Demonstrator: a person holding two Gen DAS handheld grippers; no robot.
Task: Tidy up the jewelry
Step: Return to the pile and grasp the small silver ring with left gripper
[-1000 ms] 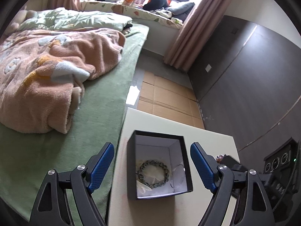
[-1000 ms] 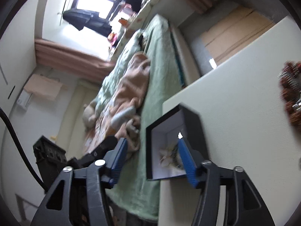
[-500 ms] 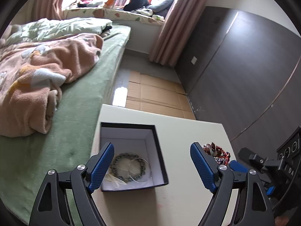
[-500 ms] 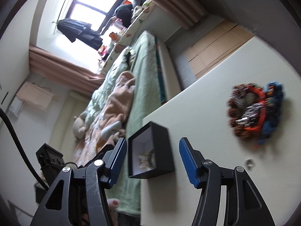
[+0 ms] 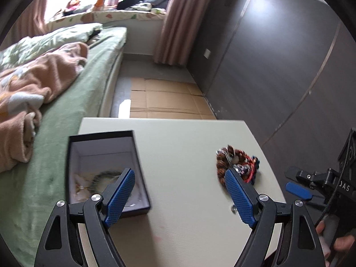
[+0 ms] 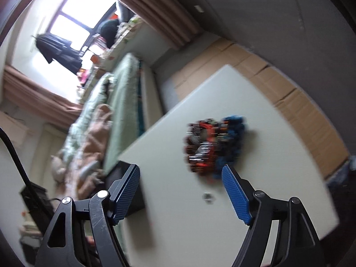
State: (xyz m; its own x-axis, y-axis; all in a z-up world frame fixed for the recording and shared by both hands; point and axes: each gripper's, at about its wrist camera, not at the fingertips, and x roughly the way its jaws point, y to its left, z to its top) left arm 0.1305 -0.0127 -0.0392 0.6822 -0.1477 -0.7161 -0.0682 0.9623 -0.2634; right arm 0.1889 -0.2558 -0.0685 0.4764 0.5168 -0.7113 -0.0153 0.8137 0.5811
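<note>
Expecting bracelet pile to be light, floppy, snag-prone; right gripper and left gripper both wide open, empty—pinch one outer strand.

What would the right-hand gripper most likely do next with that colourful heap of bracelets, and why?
Probably ease the right gripper forward and down onto the pile of bracelets. Its jaws are wide open and empty, the pile lies loose on the table just ahead of them, and the open black box already holds one beaded bracelet, so the rest likely follow.
</note>
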